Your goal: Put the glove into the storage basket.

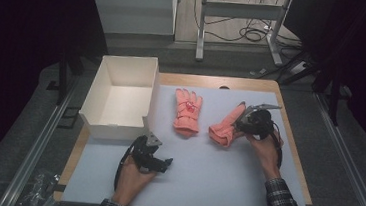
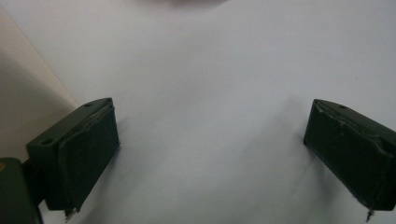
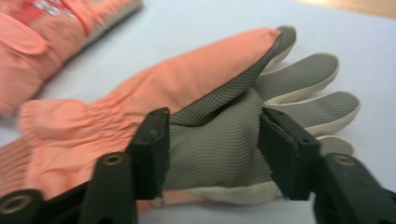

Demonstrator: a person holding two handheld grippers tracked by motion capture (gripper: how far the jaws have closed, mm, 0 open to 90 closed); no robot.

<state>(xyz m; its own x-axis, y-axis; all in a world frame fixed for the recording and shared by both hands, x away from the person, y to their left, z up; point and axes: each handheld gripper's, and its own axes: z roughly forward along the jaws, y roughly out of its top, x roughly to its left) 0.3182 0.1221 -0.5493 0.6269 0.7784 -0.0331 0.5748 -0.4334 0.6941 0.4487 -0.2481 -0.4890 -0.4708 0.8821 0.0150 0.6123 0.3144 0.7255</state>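
Two pink gloves lie on the white mat [image 1: 199,179]. The left glove [image 1: 188,111] lies flat, back up, with a red emblem; its cuff end shows in the right gripper view [image 3: 42,28]. The right glove [image 1: 223,129] lies slanted, its grey textured palm and pale fingers [image 3: 299,84] turned up. My right gripper [image 1: 242,122] [image 3: 212,140] is shut on that glove's palm, with the fabric bunched between the two jaws. My left gripper [image 1: 164,163] [image 2: 210,135] hovers low over bare mat near the box corner, jaws wide open with nothing between them.
An open white cardboard box [image 1: 153,88] stands at the mat's left rear, empty inside. The mat covers a wooden tabletop [image 1: 289,122] whose edge shows at the right. A desk frame and cables [image 1: 250,33] are on the floor beyond.
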